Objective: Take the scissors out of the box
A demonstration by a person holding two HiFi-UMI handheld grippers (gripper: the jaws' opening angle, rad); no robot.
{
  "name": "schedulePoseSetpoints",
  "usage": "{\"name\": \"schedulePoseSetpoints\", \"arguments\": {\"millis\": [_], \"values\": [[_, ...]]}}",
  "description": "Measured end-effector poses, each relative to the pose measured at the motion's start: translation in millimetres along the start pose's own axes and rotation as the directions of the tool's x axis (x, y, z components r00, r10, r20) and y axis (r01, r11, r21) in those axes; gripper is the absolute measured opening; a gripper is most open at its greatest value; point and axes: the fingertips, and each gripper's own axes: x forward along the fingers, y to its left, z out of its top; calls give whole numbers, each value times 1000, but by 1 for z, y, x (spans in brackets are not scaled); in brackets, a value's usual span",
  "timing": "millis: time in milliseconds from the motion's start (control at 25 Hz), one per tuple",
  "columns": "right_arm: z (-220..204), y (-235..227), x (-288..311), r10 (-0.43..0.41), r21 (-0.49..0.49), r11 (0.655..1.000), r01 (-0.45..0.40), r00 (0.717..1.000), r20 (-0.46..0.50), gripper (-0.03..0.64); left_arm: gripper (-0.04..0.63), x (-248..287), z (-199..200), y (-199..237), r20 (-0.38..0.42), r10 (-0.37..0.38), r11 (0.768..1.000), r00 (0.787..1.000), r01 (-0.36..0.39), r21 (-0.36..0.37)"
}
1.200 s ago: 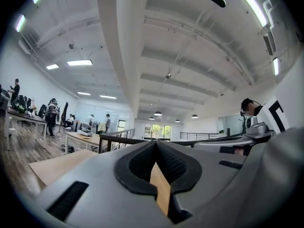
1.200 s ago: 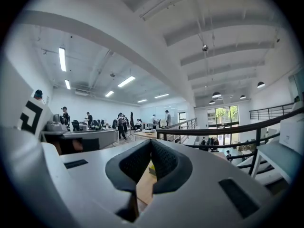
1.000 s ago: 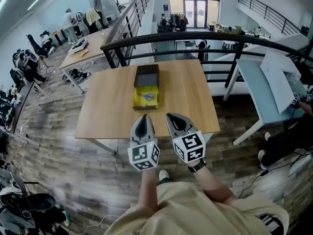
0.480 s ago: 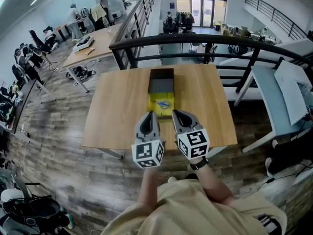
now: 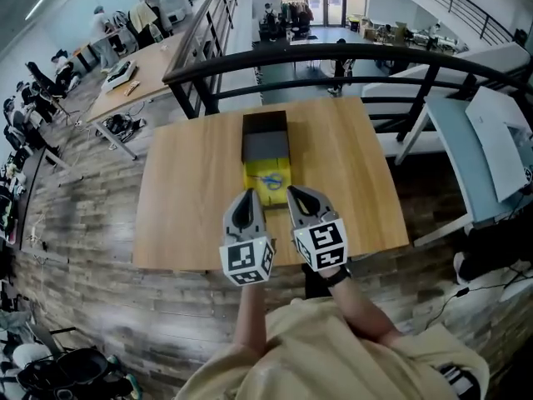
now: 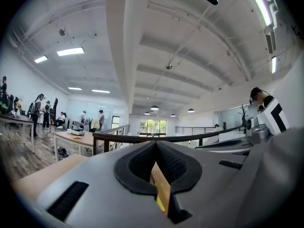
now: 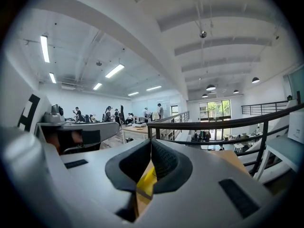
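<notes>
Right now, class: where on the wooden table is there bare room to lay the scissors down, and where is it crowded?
Bare wood lies left of the box out to the left edge of the table, and likewise on its right. Crowded: the near middle, where the left gripper and right gripper hang before the scissors.

Too small for detail: scissors (image 5: 268,180). Hidden behind jaws, bar a yellow sliver at 6 o'clock: box (image 7: 146,182).
</notes>
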Motion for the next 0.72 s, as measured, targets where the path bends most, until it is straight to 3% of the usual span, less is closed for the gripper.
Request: {"name": "schedulePoseSetpoints", "arguments": {"millis": [360, 720], "values": [[-17, -55, 76, -22, 2, 1000, 22, 997, -78, 14, 11, 73, -28, 25, -76, 9, 999, 997, -11, -33], [-52, -69, 140, 72, -44, 996, -83, 973, -220, 14, 11, 122, -71, 50, -160, 44, 995, 986, -57, -77]]}}
